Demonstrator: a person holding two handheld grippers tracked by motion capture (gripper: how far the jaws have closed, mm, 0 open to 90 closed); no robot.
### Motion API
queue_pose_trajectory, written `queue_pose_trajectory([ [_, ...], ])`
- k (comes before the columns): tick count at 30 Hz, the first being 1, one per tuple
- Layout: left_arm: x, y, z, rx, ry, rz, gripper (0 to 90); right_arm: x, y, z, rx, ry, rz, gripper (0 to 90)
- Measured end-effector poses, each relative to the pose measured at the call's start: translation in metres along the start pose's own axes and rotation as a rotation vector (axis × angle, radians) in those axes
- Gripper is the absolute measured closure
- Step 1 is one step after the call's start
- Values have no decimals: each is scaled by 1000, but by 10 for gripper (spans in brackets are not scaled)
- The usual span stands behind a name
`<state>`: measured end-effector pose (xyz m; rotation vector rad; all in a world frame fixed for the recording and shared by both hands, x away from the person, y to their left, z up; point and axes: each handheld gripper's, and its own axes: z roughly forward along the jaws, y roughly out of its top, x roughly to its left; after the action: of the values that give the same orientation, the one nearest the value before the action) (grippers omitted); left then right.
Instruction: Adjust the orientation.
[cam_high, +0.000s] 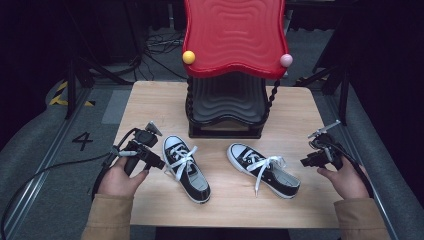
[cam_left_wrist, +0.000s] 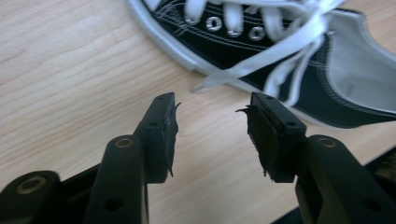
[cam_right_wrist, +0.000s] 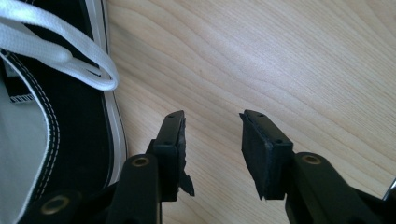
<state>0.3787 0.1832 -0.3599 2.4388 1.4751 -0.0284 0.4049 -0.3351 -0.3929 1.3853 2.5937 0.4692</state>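
Two black canvas sneakers with white laces lie on the wooden table. The left sneaker (cam_high: 187, 168) points its toe away and its laces trail loose; in the left gripper view it (cam_left_wrist: 299, 51) lies just beyond the jaws, a lace end (cam_left_wrist: 219, 80) reaching toward them. My left gripper (cam_high: 161, 164) (cam_left_wrist: 210, 121) hovers at that shoe's left side, open, with nothing between the pads. The right sneaker (cam_high: 263, 169) (cam_right_wrist: 56, 116) lies angled at centre right. My right gripper (cam_high: 304, 162) (cam_right_wrist: 211, 135) is open beside its heel end, over bare wood.
A black stand (cam_high: 227, 107) with a red wavy top (cam_high: 234, 35) stands at the table's far middle, behind the shoes. A yellow ball (cam_high: 188, 57) and a pink ball (cam_high: 285, 60) sit on its corners. The table edges (cam_high: 125, 120) lie close to both hands.
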Motion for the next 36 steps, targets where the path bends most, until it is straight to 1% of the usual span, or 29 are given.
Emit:
queue_pose_trajectory([
  [1, 0, 0, 0, 0, 0, 0, 531, 0, 0, 0, 0, 0, 0, 597],
  [2, -4, 2, -1, -6, -20, 7, 536, 0, -1, -3, -19, -8, 3, 596],
  [3, -4, 2, -1, -6, -20, 7, 543, 0, -1, -3, -19, -8, 3, 596],
  [4, -9, 4, -3, -11, -46, 12, 543, -1, -2, -4, -28, -8, 4, 587],
  [6, -17, 6, -6, -27, -69, 39, 543, -4, -5, -6, -48, -4, 28, 574],
  [8, -29, 8, -9, -44, -72, 77, 536, -8, -8, -8, -51, -5, 47, 572],
  [9, -34, 9, -10, -39, -79, 88, 536, -9, -9, -8, -54, -7, 54, 567],
  [10, -34, 9, -10, -39, -79, 88, 536, -10, -11, -8, -58, -9, 58, 564],
  [11, -41, 11, -10, -30, -94, 119, 536, -11, -12, -8, -52, -9, 65, 564],
  [13, -49, 13, -9, -22, -107, 148, 536, -11, -13, -7, -52, -10, 66, 563],
  [15, -55, 15, -8, -24, -110, 166, 531, -11, -13, -7, -55, -3, 73, 552],
  [16, -55, 15, -8, -24, -110, 166, 524, -12, -13, -7, -58, 12, 78, 552],
  [18, -61, 18, -8, -26, -126, 175, 524, -12, -13, -8, -61, 19, 86, 548],
  [21, -70, 20, -7, -25, -123, 210, 518, -13, -12, -7, -55, 13, 95, 546],
  [23, -76, 22, -5, -24, -140, 232, 519, -13, -12, -5, -51, 10, 94, 541],
  [25, -80, 23, -3, -23, -151, 244, 517, -13, -13, -5, -51, 8, 91, 537],
  [27, -84, 24, -1, -5, -172, 253, 505, -14, -13, -6, -56, 8, 92, 538],
  [30, -92, 26, 6, 35, -215, 277, 498, -15, -14, -8, -61, 11, 124, 540],
  [31, -95, 26, 8, 47, -220, 280, 494, -15, -14, -8, -61, 12, 127, 540],
  [33, -98, 26, 9, 56, -221, 287, 493, -16, -14, -8, -58, 12, 130, 540],
  [34, -99, 27, 12, 65, -227, 284, 490, -16, -14, -7, -59, 16, 123, 539],
  [36, -100, 28, 16, 71, -213, 271, 455, -15, -13, -6, -53, 14, 121, 537],
])
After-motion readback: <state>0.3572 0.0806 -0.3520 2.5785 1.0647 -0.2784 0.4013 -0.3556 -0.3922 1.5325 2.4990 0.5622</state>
